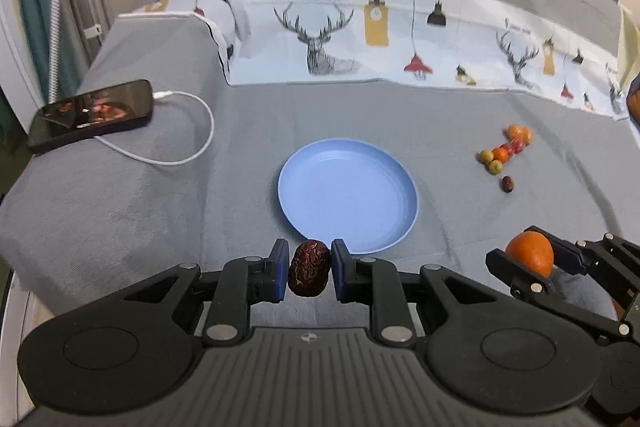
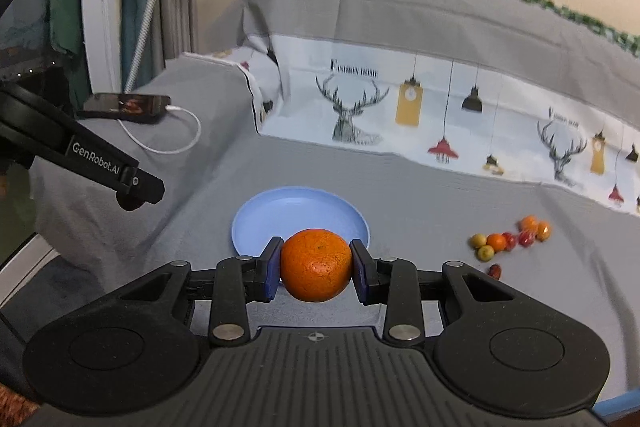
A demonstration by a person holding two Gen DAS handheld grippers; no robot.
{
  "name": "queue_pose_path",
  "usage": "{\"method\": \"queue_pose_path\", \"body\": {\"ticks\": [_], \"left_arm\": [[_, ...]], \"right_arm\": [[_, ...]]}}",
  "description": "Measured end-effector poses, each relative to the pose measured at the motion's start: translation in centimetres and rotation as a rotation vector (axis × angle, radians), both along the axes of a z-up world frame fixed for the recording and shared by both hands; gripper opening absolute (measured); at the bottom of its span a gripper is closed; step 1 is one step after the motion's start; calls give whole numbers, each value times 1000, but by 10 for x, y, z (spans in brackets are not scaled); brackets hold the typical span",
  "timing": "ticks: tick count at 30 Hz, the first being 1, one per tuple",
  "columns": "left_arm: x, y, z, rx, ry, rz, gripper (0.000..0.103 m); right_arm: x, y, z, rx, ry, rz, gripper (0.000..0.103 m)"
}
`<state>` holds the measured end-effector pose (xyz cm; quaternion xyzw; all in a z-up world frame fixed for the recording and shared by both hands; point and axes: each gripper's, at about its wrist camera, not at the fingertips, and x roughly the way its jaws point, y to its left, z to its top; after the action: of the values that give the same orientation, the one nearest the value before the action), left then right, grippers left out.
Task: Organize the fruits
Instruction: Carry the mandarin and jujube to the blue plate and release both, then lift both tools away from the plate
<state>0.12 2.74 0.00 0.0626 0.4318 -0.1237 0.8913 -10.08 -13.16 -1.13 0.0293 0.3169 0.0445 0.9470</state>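
My left gripper [image 1: 310,269] is shut on a wrinkled dark red date [image 1: 309,268] and holds it just before the near rim of the empty blue plate [image 1: 348,195]. My right gripper [image 2: 316,265] is shut on an orange tangerine [image 2: 316,265], also near the plate [image 2: 300,215]; it shows in the left wrist view [image 1: 530,253] at the right. A cluster of small fruits [image 1: 506,151] lies on the grey cloth right of the plate, with a lone date [image 1: 507,183] beside it; the cluster also shows in the right wrist view [image 2: 510,237].
A black phone [image 1: 92,115] with a white charging cable [image 1: 188,143] lies on a raised cloth-covered block at the left. A printed deer-pattern cloth [image 1: 360,39] rises behind the plate. The left gripper's arm [image 2: 100,167] reaches in at the left of the right wrist view.
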Motion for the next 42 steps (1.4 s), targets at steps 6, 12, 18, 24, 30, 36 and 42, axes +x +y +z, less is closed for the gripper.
{"method": "queue_pose_path", "body": {"ticks": [6,12,18,24,30,36,42], "left_arm": [[48,-9,-36,1,95,5,25],[94,-28,-69,3,128,-24,25],[131,-49,-103,68,144,-53,25],[160,-62,-127,112,135,-64,25],[161,-65,-110,67,8,-34,103],[112,-45,-72,79,-45,-11,102],[32,-11,-57,57,44,45,103]], "right_arm": [[48,-2,-26,21,83,-22,37],[92,-1,-59,13,152,-24,37],[132,1,-94,-11,225,-8,37],[164,-1,-114,-36,244,6,37],[192,-8,-121,-29,285,-61,79],[143,-14,-77,-63,200,-41,96],[50,-10,-45,3,222,-23,100]]}}
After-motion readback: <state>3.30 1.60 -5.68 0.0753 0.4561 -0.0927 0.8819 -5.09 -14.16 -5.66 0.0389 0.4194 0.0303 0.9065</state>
